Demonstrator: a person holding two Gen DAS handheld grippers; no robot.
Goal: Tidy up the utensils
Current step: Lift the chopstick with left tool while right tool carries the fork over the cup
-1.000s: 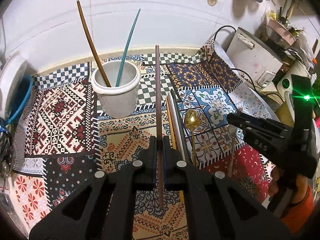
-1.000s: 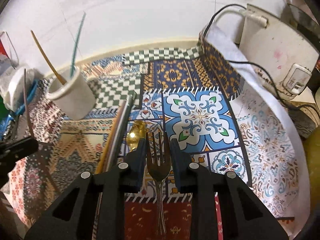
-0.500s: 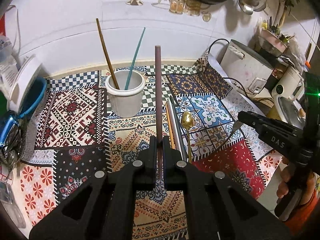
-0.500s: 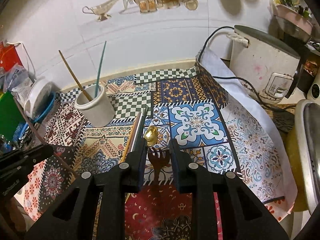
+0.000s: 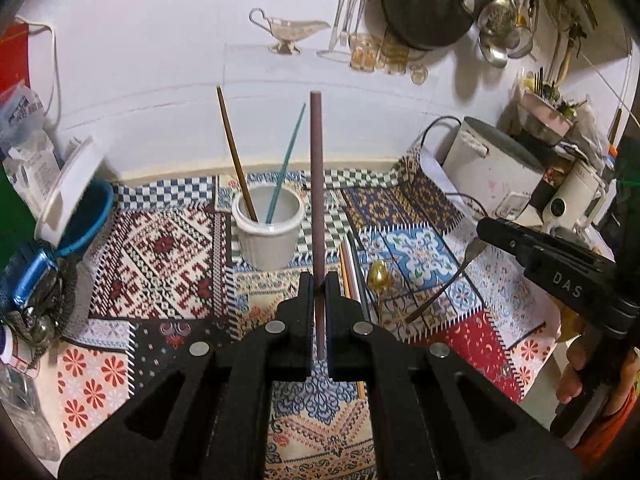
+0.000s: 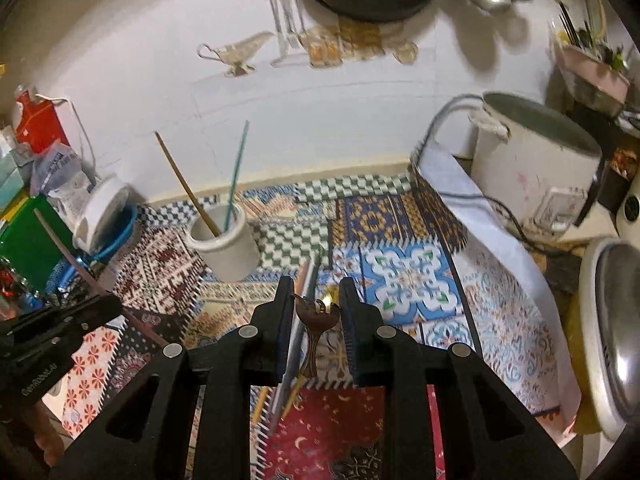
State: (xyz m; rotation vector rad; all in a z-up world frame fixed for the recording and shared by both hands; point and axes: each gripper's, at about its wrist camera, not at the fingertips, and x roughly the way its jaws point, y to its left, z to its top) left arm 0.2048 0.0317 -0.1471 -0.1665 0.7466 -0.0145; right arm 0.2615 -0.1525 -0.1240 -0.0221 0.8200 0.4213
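My left gripper (image 5: 319, 280) is shut on a dark brown chopstick (image 5: 316, 184) that points up and away, above the patterned mat (image 5: 160, 248). Behind it stands a white cup (image 5: 267, 236) holding a brown chopstick (image 5: 236, 156) and a teal one (image 5: 286, 168). To the right, my right gripper (image 5: 486, 230) holds a fork (image 5: 440, 288) in the air. In the right wrist view the right gripper (image 6: 315, 292) is shut on the fork (image 6: 314, 320) by its head. A gold spoon (image 5: 378, 274) and several chopsticks (image 5: 352, 264) lie on the mat below. The left gripper (image 6: 108, 304) shows at the left.
A rice cooker (image 5: 492, 164) with a cable stands at the back right, with a white kettle (image 5: 572, 196) beside it. A blue bowl with a white lid (image 5: 80, 216) and clutter fill the left edge. Pots and ladles hang on the tiled wall (image 5: 160, 80).
Both grippers have risen away from the mat, the left with the dark chopstick, the right with the fork. The cup and the mat now look smaller and farther off.
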